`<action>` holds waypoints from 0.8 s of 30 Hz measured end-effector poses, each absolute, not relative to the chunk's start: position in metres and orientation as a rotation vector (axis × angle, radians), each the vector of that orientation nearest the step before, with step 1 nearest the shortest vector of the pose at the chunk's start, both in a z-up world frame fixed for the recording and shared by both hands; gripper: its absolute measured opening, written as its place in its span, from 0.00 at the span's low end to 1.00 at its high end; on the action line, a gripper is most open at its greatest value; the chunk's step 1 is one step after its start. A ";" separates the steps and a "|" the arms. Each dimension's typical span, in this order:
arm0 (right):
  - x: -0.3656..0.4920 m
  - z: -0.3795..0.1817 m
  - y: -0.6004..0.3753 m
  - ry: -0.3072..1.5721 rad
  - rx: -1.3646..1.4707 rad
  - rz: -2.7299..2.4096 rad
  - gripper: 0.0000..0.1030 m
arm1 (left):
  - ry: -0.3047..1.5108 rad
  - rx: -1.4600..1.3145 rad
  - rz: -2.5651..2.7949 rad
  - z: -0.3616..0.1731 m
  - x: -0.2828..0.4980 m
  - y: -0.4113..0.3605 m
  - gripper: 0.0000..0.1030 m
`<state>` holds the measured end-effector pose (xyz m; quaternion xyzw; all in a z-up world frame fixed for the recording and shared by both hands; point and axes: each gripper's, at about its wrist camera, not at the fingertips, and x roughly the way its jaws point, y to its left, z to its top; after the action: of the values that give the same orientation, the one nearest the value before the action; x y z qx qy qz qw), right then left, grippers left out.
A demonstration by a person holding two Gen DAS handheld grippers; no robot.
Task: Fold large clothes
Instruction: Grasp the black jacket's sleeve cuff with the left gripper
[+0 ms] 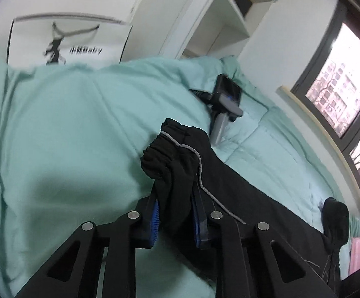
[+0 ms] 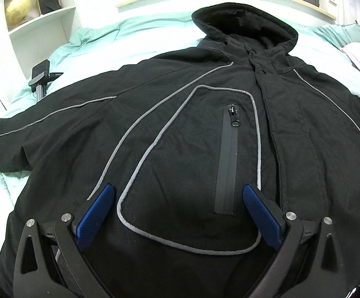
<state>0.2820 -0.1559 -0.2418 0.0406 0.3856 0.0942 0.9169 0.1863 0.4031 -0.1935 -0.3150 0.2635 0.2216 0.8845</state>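
A large black hooded jacket (image 2: 180, 136) with grey piping lies face up on a mint-green bed (image 2: 142, 34), hood toward the window. My right gripper (image 2: 178, 191) is open and empty, its blue pads spread just above the chest pocket with the zipper (image 2: 227, 159). My left gripper (image 1: 175, 188) is shut on the jacket's sleeve cuff (image 1: 170, 154), bunched elastic sticking out past the fingertips. The sleeve (image 1: 242, 198) trails down to the right. In the right wrist view that sleeve (image 2: 30, 134) stretches to the left.
A black and grey handheld device (image 1: 225, 101) lies on the bed beyond the cuff; it also shows in the right wrist view (image 2: 40, 77). White shelves (image 2: 38, 22) stand at the bed's corner. A window (image 1: 339, 84) runs along the far side. A pink item (image 1: 358, 255) lies at the right.
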 end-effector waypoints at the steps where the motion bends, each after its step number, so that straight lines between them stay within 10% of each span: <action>1: 0.282 -0.242 -0.156 0.793 0.083 0.194 1.00 | 0.575 -0.648 0.474 -0.200 0.192 0.404 0.20; 14: 0.283 -0.242 -0.156 0.793 0.082 0.193 1.00 | 0.440 -0.331 0.419 -0.120 0.175 0.329 0.19; 21: 0.283 -0.242 -0.156 0.792 0.086 0.195 1.00 | 0.574 -0.514 0.473 -0.174 0.206 0.382 0.19; 24: 0.283 -0.242 -0.156 0.791 0.087 0.196 1.00 | 0.563 -0.581 0.435 -0.190 0.202 0.391 0.36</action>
<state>0.2829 -0.1563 -0.2420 0.0423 0.3846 0.0953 0.9172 0.2020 0.3908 -0.1899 -0.2803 0.2718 0.2099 0.8964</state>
